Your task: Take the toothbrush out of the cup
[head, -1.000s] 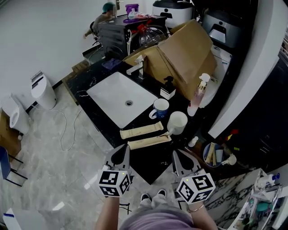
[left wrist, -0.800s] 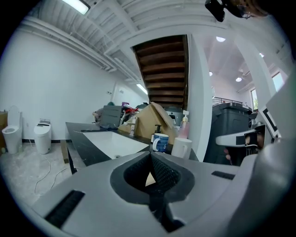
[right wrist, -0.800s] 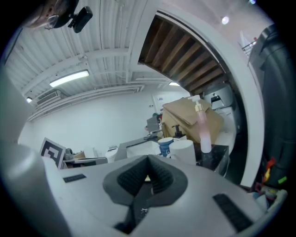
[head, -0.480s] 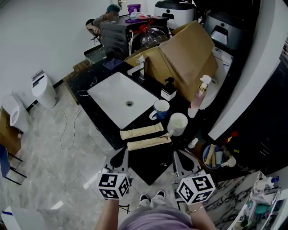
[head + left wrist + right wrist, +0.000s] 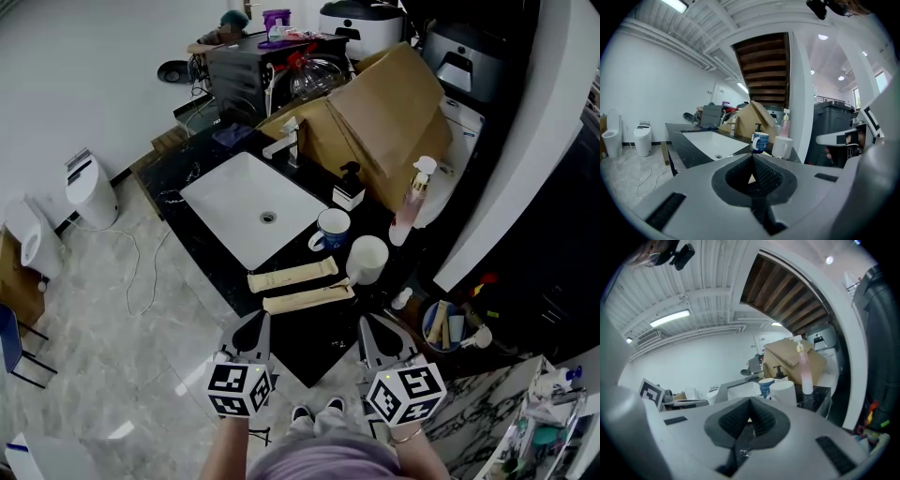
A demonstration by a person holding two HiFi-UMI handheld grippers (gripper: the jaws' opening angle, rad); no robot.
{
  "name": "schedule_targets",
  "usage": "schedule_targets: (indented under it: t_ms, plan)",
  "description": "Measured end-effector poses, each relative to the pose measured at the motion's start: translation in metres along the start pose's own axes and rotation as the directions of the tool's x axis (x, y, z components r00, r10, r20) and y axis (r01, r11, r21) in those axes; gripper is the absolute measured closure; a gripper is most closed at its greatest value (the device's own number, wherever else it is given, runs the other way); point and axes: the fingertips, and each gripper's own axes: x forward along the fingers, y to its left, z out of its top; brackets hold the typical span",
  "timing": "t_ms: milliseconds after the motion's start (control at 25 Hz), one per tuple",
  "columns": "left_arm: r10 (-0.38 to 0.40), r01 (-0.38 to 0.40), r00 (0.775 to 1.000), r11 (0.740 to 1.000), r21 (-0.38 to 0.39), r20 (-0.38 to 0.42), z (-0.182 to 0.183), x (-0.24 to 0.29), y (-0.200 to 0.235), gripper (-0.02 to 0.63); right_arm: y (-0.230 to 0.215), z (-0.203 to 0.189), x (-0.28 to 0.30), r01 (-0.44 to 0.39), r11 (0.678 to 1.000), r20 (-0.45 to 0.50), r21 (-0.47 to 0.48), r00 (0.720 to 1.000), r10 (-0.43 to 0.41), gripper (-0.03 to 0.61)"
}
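Note:
A blue mug (image 5: 332,230) and a white cup (image 5: 367,259) stand on the black counter (image 5: 211,258), right of the white sink (image 5: 246,202). No toothbrush shows in either cup. Two long beige wrapped packets (image 5: 293,275) lie in front of the cups. My left gripper (image 5: 262,319) and right gripper (image 5: 365,322) hover side by side at the counter's near edge, short of the packets, both shut and empty. The left gripper view has the shut jaws (image 5: 751,155) below the mug (image 5: 760,142) and cup (image 5: 782,147). In the right gripper view the shut jaws (image 5: 750,401) sit below the same cup (image 5: 783,391).
A faucet (image 5: 287,141), a black soap dispenser (image 5: 350,184), a pink spray bottle (image 5: 415,197) and a big cardboard box (image 5: 384,122) stand behind the cups. A round holder with bottles (image 5: 448,323) sits at the right. A toilet (image 5: 89,192) is on the floor at the left.
Both grippers keep their place. Only the person at the far end of the room has shifted.

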Motion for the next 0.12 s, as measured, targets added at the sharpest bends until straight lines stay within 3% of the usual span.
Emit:
schedule_targets:
  t_ms: [120]
  plan:
    - [-0.001, 0.001, 1.0, 1.0, 0.002, -0.003, -0.0007, -0.0001, -0.0024, 0.612, -0.0014, 0.0003, -0.0013, 0.0, 1.0, -0.002, 0.0, 1.0, 0.0, 0.577]
